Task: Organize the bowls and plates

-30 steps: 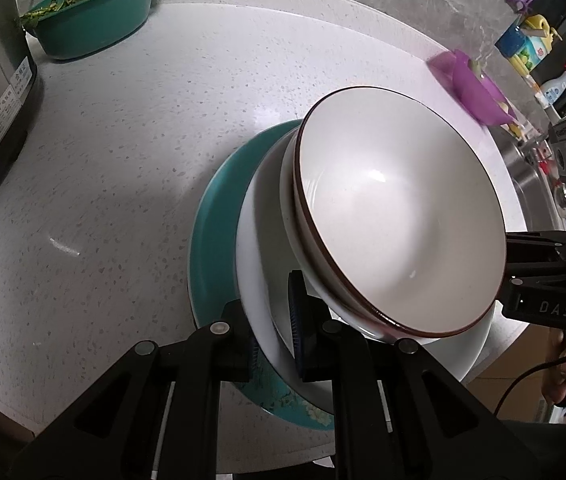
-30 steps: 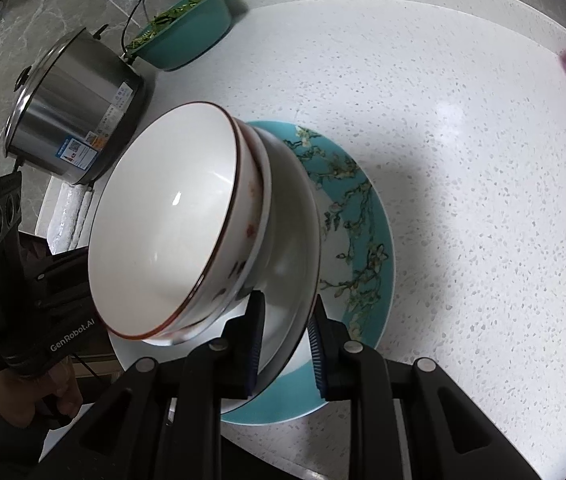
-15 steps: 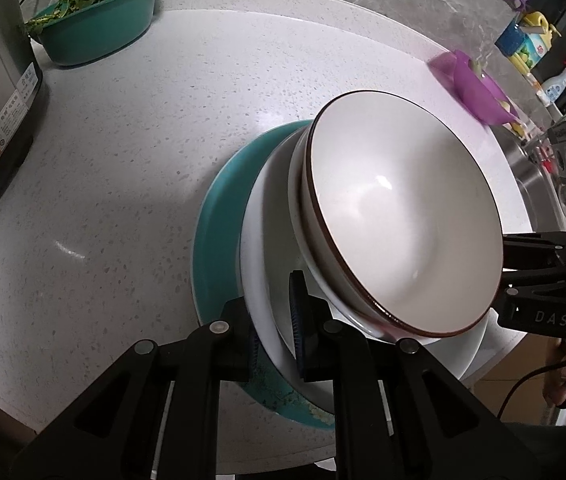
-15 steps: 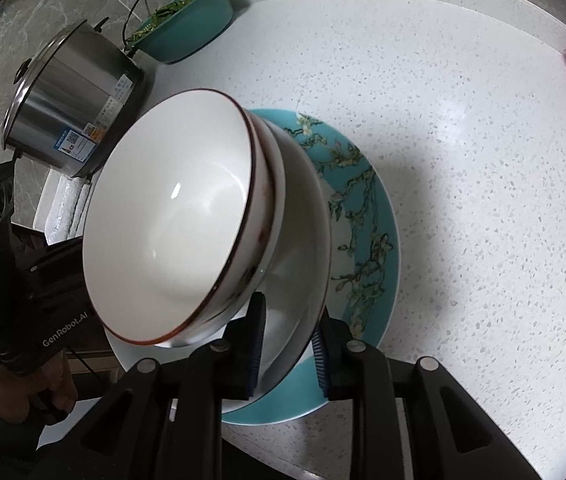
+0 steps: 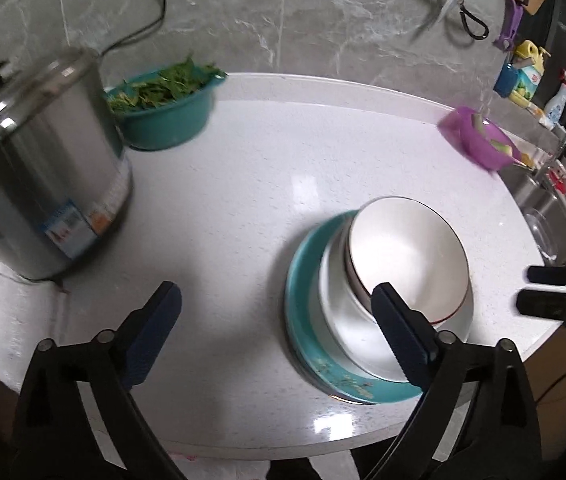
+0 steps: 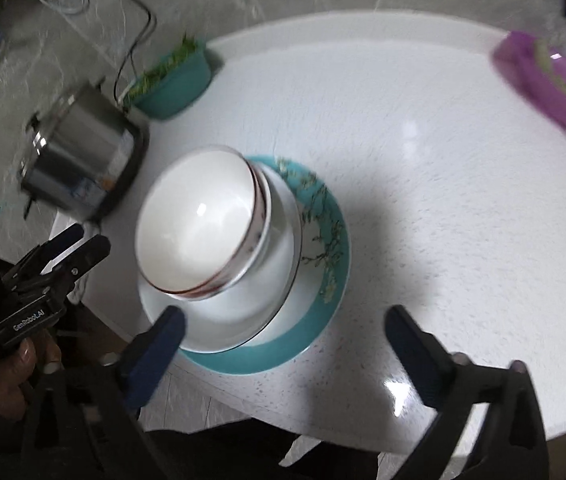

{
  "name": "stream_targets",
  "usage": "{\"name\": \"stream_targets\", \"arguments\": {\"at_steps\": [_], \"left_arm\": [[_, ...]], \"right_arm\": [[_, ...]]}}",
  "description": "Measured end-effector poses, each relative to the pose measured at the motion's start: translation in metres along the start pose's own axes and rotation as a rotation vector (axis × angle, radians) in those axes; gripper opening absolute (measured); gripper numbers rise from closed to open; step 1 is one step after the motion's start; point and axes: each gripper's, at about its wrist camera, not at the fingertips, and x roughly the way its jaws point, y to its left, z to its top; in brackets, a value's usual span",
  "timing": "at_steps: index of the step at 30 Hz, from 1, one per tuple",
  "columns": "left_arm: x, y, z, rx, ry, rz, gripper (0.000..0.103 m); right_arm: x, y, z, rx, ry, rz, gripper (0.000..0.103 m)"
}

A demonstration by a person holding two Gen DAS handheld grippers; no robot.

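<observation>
The stack sits at the lower right of the left-wrist frame: brown-rimmed bowls (image 5: pixel 407 256) nested in a white plate (image 5: pixel 347 332) on a teal floral plate (image 6: pixel 323 240), largest lowest for stability. Left gripper (image 5: pixel 279 332) and right gripper (image 6: pixel 283 340) both gape, holding nothing.
</observation>
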Motion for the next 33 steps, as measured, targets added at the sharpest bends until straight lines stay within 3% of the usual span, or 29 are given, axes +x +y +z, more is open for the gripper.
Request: {"name": "stream_targets", "arguments": {"at_steps": [4,6,11,15,17,24,33], "left_arm": [[-0.009,0.004,0.006,-0.04,0.032,0.067,0.098],[-0.02,0.006,0.006,-0.075,0.003,0.096,0.098],[-0.043,0.003,0.002,-0.118,-0.049,0.04,0.098],[-0.051,-0.005,-0.003,-0.149,0.0,-0.029,0.098],[-0.059,-0.017,-0.005,-0.126,0.007,-0.02,0.098],[-0.075,-0.051,-0.004,-0.051,0.027,0.025,0.098],[-0.085,-0.043,0.014,-0.008,0.01,0.031,0.098]], "right_arm": [[-0.031,0.014,-0.005,-0.01,-0.09,-0.037,0.103],[-0.038,0.023,-0.008,-0.041,-0.102,-0.073,0.103],[-0.057,0.032,-0.017,-0.088,-0.184,-0.093,0.103],[-0.069,0.027,-0.016,-0.065,-0.234,-0.115,0.103],[-0.073,0.026,-0.016,-0.044,-0.256,-0.108,0.103],[-0.074,0.04,-0.02,-0.001,-0.216,-0.208,0.103],[-0.093,0.055,-0.015,0.09,-0.262,-0.345,0.103]]}}
